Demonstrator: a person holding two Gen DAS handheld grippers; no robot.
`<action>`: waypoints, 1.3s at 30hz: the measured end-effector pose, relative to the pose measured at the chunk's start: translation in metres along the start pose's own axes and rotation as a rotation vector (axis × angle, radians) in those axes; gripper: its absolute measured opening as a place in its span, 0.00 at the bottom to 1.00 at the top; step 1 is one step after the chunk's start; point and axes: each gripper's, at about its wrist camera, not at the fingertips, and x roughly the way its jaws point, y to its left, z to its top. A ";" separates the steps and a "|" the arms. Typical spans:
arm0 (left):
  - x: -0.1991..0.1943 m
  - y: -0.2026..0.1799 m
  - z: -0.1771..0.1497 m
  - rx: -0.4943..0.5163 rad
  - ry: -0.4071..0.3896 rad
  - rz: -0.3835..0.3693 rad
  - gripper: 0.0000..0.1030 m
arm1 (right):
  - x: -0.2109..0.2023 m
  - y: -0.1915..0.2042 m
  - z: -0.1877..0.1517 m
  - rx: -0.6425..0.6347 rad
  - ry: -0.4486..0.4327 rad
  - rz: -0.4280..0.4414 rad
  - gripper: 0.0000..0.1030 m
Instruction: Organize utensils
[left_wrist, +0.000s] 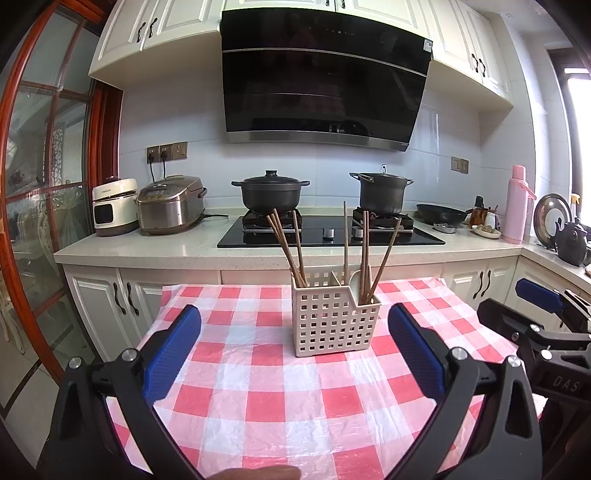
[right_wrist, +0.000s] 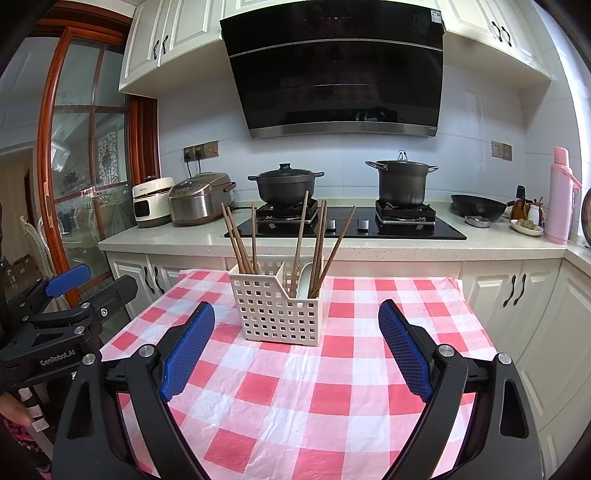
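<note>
A white perforated utensil holder (left_wrist: 334, 319) (right_wrist: 277, 311) stands on the red-and-white checked tablecloth (left_wrist: 258, 398) (right_wrist: 295, 398). Several brown chopsticks (left_wrist: 295, 243) (right_wrist: 242, 245) lean out of its two compartments. A white spoon (right_wrist: 304, 282) sits in the right compartment. My left gripper (left_wrist: 293, 328) is open, held back from the holder with nothing between its blue pads (left_wrist: 173, 354). My right gripper (right_wrist: 297, 325) is open too, and empty, just short of the holder. Each gripper shows at the edge of the other's view, the right gripper (left_wrist: 543, 314) and the left gripper (right_wrist: 62, 306).
Behind the table runs a counter (left_wrist: 147, 243) with a black hob (left_wrist: 332, 232), two dark pots (left_wrist: 269, 194), a rice cooker (left_wrist: 170, 205), a white appliance (left_wrist: 112, 206), a pan (left_wrist: 441, 214) and a pink flask (left_wrist: 517, 205). A fingertip (left_wrist: 258, 472) shows at the bottom edge.
</note>
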 end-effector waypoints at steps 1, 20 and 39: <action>0.000 0.000 0.000 0.000 0.000 0.000 0.95 | 0.000 0.000 0.000 0.000 -0.001 0.000 0.83; -0.008 0.002 0.002 0.010 -0.004 -0.020 0.95 | -0.005 -0.003 0.000 0.003 -0.008 -0.006 0.83; -0.008 0.001 0.003 0.024 -0.006 -0.026 0.95 | -0.004 -0.003 -0.002 0.001 -0.003 -0.005 0.83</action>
